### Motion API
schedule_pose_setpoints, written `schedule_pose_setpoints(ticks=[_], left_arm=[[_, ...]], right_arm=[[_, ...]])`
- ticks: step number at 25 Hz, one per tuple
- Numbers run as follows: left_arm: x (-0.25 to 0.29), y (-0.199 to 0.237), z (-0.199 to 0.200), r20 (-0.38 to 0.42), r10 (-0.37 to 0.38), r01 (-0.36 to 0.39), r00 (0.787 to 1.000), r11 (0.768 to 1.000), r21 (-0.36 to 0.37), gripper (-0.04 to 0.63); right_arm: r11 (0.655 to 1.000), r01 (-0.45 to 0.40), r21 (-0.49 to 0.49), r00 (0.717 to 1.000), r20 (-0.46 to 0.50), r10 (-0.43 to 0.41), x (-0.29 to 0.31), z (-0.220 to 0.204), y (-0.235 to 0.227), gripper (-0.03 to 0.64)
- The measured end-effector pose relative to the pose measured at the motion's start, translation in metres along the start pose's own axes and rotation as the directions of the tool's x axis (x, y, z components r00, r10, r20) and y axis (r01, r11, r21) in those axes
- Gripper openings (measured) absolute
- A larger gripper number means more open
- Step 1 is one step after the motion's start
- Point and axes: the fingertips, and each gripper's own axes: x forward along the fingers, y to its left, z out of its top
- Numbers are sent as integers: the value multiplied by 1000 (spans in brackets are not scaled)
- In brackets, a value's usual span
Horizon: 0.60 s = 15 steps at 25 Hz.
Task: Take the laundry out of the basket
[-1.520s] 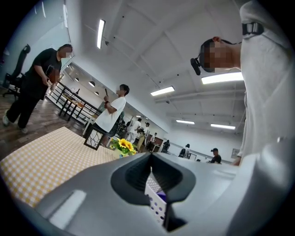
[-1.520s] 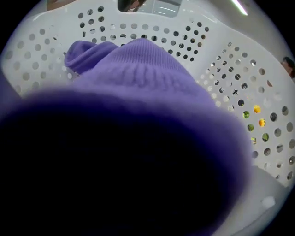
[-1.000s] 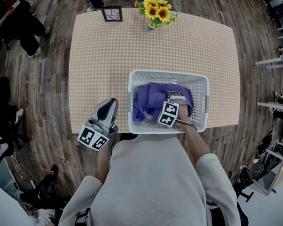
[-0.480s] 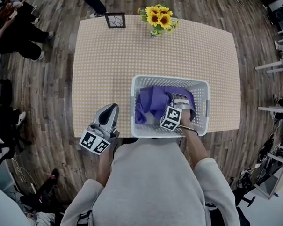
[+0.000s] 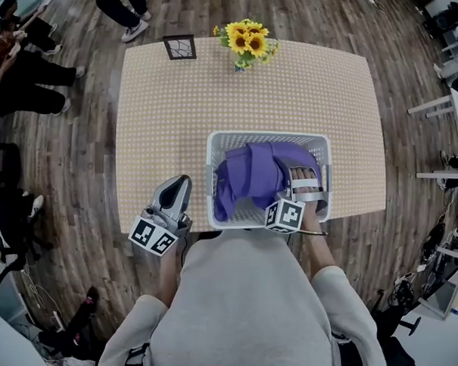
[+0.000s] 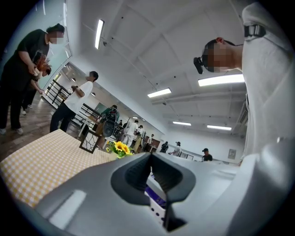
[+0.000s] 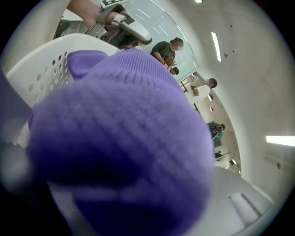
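One basket on bench; one purple garment clamped in right claw, jaws just closing; left claw closed, empty.

The desk lay bare left of and beyond the basket, which a purple garment filled; sunflowers and a picture frame stood at the far edge.

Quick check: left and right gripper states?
Left gripper: closed, holding nothing.
Right gripper: jaws have just been closing, now clamped on the purple garment.
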Motion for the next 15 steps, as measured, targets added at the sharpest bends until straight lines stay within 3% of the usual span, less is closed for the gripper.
schedule_pose_setpoints(ticks=[4, 9, 12, 15], left_arm=[[17, -11, 6, 18, -53, 53, 998, 998, 25, 9], [26, -29, 20, 45, -92, 90, 995, 995, 46, 9], [33, -37, 35, 70, -112, 106, 991, 991, 77, 9], [35, -44, 46, 90, -116, 106, 989, 989, 106, 9]], right_arm=[[996, 80, 24, 997, 6, -81, -16, -1, -26, 207], [992, 118, 43, 993, 19, -119, -30, -2, -34, 207], [986, 133, 97, 990, 32, -137, -35, -3, -41, 207], [968, 140, 210, 985, 68, -157, -43, -5, -52, 207]])
